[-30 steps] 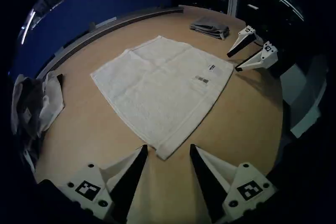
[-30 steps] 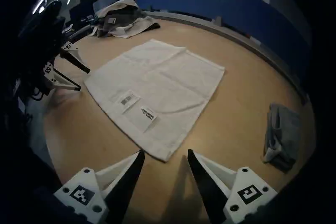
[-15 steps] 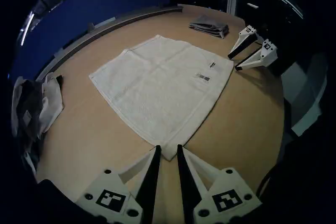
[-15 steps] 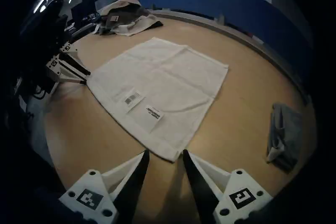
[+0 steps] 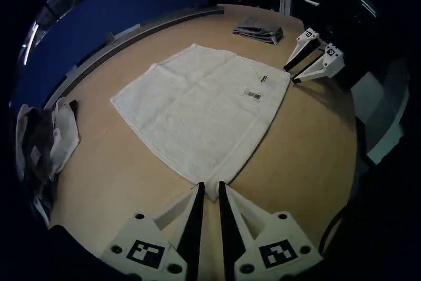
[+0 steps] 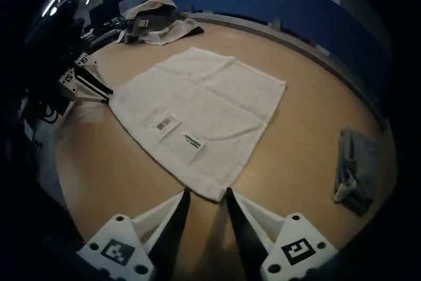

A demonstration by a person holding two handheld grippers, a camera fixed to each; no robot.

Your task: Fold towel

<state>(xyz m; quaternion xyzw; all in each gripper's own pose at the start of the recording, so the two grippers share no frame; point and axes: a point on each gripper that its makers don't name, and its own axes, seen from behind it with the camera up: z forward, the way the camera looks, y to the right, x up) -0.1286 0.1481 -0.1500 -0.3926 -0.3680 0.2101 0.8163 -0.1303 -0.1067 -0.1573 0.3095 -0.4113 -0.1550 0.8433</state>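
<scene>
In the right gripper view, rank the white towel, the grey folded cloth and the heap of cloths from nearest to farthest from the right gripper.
1. white towel: dead ahead, its near corner lies between the fingertips of the right gripper.
2. grey folded cloth: off to the right.
3. heap of cloths: far left, beyond the towel's far side.

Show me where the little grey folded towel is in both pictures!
Left gripper view: the grey folded towel lies near the top, right of the middle, past the far side of the white towel.
Right gripper view: the grey folded towel lies low at the right edge, off to the right of the white towel.
Shared landmark: the white towel spread out in the middle of the table, with its barcode label.
</scene>
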